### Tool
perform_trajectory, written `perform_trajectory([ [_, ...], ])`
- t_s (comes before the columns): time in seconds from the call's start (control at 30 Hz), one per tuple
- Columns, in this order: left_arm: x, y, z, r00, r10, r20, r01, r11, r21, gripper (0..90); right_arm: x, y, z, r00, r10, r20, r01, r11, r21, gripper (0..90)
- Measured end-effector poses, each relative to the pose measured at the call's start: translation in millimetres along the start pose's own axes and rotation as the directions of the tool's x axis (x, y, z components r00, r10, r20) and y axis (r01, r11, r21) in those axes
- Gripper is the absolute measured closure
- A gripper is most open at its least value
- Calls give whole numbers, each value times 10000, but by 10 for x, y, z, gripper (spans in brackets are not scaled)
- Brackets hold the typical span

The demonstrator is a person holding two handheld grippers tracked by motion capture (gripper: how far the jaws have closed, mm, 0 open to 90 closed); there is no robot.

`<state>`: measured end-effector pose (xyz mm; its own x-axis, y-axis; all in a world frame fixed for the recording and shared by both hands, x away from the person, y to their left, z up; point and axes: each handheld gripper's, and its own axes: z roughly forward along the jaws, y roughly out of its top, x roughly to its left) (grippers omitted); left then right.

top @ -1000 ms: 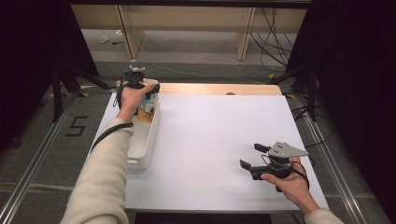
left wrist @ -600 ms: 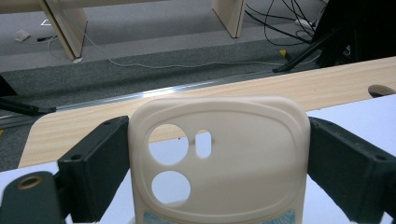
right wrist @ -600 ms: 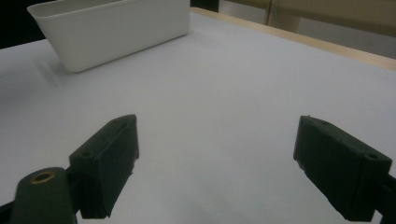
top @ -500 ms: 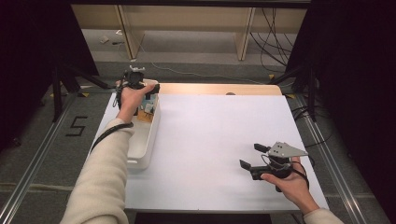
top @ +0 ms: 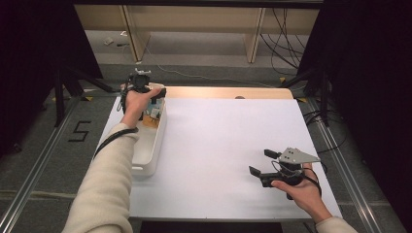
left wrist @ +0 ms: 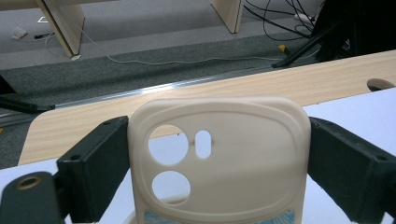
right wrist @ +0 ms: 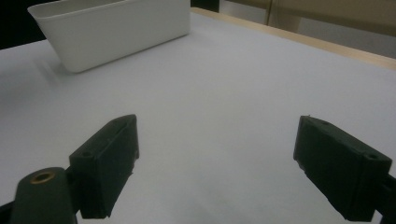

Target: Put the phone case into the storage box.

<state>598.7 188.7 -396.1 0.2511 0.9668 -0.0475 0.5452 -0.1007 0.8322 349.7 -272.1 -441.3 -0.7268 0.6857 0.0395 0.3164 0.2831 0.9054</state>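
A beige phone case (left wrist: 219, 158) with round camera cutouts stands upright between the jaws of my left gripper (left wrist: 218, 140), which is shut on its two sides. In the high view, my left gripper (top: 145, 90) is held over the far end of the white bin (top: 150, 155) at the table's left. My right gripper (top: 261, 162) rests low over the white table top (top: 218, 131) near the front right, open, with nothing between its jaws. In the right gripper view, my right gripper (right wrist: 217, 128) faces the bin (right wrist: 116, 28) across bare table.
Small colourful items (top: 153, 115) lie in the far end of the bin under my left hand. A wooden strip (top: 228, 92) runs along the table's far edge. Cables (top: 282, 29) and wooden legs stand on the floor beyond.
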Motion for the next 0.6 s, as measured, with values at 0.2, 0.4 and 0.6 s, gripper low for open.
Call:
perform_trajectory([
  [0.2,-12,6,10,10000,22,-96,-22,10000,57,99,-4,0,-4,10000,6,-10,-6,10000,7,150],
  [0.4,-41,19,20,9995,82,-320,-78,9999,145,94,4,0,5,10000,-8,-49,8,10000,26,150],
  [0.6,-54,14,33,9986,189,-485,-179,9996,208,90,5,1,6,10000,-8,-46,8,10000,29,151],
])
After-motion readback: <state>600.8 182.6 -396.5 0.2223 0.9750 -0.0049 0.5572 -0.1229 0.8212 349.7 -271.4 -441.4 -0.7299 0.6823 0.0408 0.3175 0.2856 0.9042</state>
